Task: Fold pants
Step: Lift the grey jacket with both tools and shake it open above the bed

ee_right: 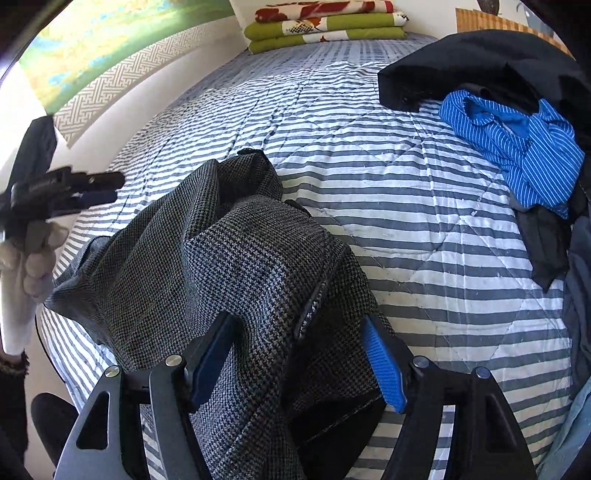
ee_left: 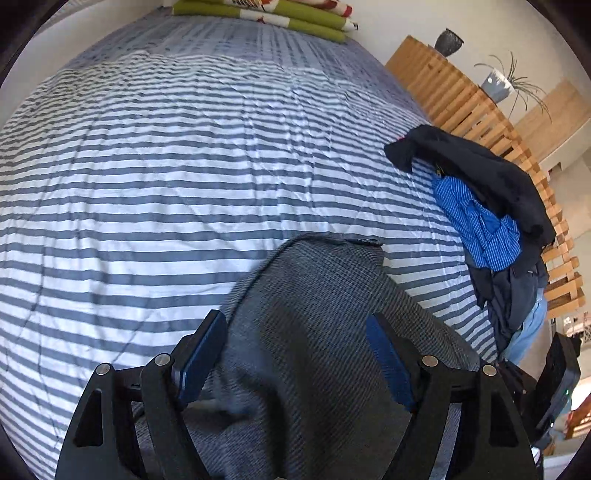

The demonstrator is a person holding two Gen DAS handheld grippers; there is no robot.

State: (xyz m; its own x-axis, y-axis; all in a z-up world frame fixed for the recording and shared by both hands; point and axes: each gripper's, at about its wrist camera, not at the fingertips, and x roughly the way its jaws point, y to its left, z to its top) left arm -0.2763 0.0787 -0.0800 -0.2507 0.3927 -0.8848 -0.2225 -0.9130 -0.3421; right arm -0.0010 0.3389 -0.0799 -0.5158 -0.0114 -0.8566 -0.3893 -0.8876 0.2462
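The grey houndstooth pants [ee_right: 229, 251] lie bunched in a heap on the striped bed cover [ee_right: 406, 229], near its front edge. My right gripper [ee_right: 299, 321] stands open over the heap, with folds of the cloth rising between its blue pads [ee_right: 384, 369], which do not pinch it. In the left wrist view, my left gripper [ee_left: 295, 321] is also open, its fingers spread wide above the pants [ee_left: 325, 266] without pressing them. From the right wrist view the left gripper [ee_right: 92, 188] shows at the left edge, held by a gloved hand [ee_right: 33, 258].
A pile of other clothes, a black garment [ee_right: 480, 66] and a blue striped shirt [ee_right: 524, 147], lies along the bed's right side. Folded green and red blankets [ee_right: 325, 26] sit at the far end. A wooden slatted rail [ee_left: 472, 107] borders the bed.
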